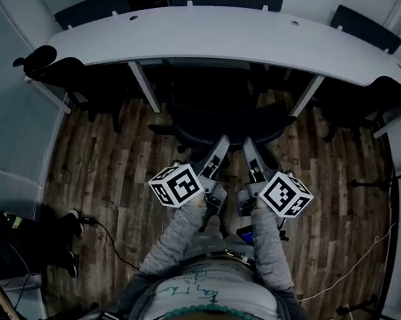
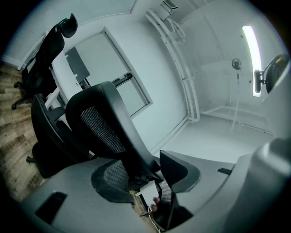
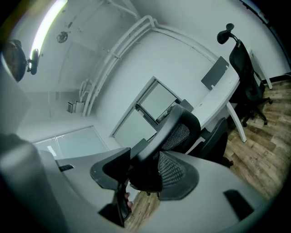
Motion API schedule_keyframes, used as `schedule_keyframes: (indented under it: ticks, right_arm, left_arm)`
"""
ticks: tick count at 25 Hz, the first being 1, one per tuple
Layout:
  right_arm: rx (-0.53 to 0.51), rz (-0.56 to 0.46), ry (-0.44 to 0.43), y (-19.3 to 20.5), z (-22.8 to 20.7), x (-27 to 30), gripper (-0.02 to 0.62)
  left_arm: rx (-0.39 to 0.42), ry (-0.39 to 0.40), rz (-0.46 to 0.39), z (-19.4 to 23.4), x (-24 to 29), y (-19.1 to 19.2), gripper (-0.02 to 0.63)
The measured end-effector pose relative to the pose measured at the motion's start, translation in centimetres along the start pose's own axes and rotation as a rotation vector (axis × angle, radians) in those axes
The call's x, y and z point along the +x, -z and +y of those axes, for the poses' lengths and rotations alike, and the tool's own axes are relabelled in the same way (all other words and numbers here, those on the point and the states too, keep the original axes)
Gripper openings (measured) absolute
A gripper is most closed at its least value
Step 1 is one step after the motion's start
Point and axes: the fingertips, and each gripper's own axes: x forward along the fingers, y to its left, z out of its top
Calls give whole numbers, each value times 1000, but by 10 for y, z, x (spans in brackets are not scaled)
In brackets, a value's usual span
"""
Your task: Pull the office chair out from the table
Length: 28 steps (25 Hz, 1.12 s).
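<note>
My left gripper [image 1: 219, 149] and right gripper [image 1: 251, 152] sit side by side on the chair [image 1: 228, 120], each pinching the top rim of its back; the pads seem to press it. The chair stands at the table's [image 1: 224, 38] near edge, seat tucked under.

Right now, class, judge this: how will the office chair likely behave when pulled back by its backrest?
The office chair probably rolls readily over the smooth wood floor. The mesh backrest, thin-framed, may flex slightly. Gripped high by the left gripper and right gripper, it might rock before rolling.
</note>
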Motion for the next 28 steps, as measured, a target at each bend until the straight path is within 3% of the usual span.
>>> schedule_keyframes:
  ticks: [28]
  right_arm:
    - [-1,28,-9,23,19,-51,198]
  left_arm:
    - [-8,-34,-8,-23,-49,25,195]
